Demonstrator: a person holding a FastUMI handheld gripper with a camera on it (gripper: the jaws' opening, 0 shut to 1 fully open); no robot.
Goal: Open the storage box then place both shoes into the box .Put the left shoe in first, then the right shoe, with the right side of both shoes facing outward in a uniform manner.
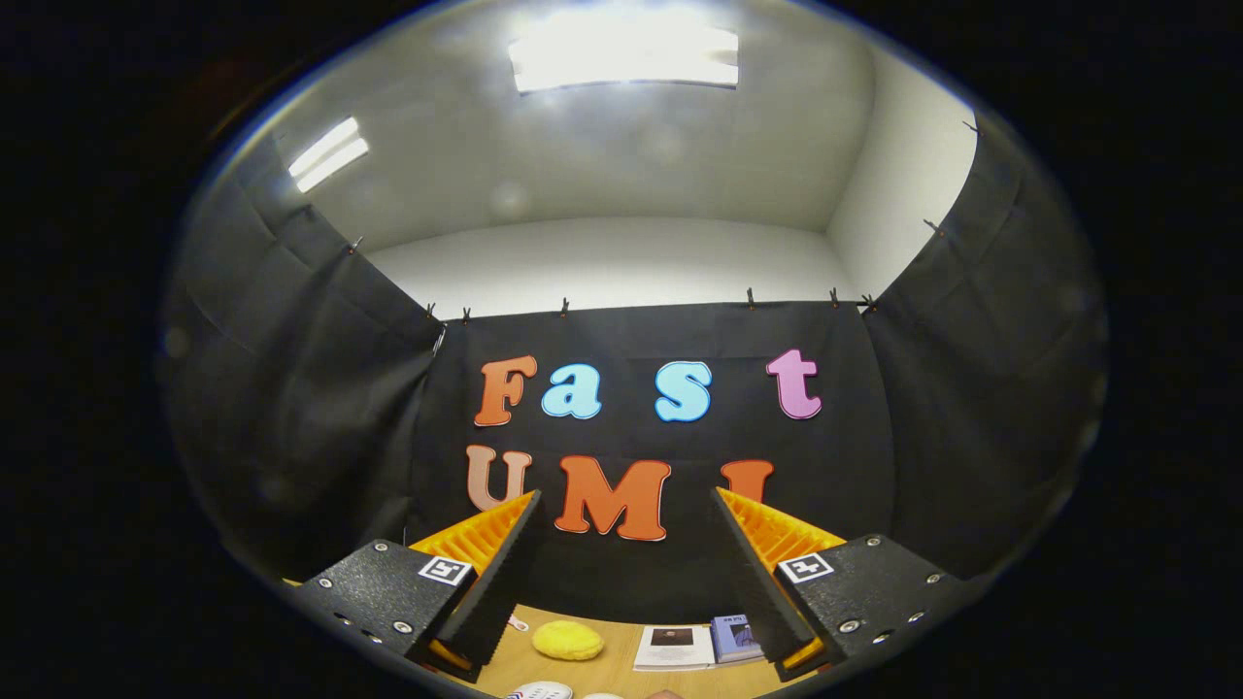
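Black cloth hangs as the booth's wall [680, 553] straight ahead of the gripper [626, 510], which is tipped upward so that the view takes in a pale ceiling with a bright light panel [623, 58] overhead and a second, smaller light [328, 153] off to one side. The two fingers stand wide apart with nothing between them (only the cloth wall shows through the gap), so the claw is fully spread and holds nothing. Below and between the fingers lies a strip of wooden tabletop [612, 670]. On it, close to the left finger, sits a round yellow plush item [567, 641]; beside it, nearer the right finger, lie a white booklet [674, 648] with a dark picture on its cover and a blue booklet [733, 636] just touching or overlapping it. At the very bottom, nearest the camera, a sliver of a white shoe [540, 691] with red and blue striping peeks up, with another pale rounded shape just beside it that is too cut off to identify. Small clips [564, 307] pin the cloth along its top edge, where a white room wall [621, 262] rises behind.
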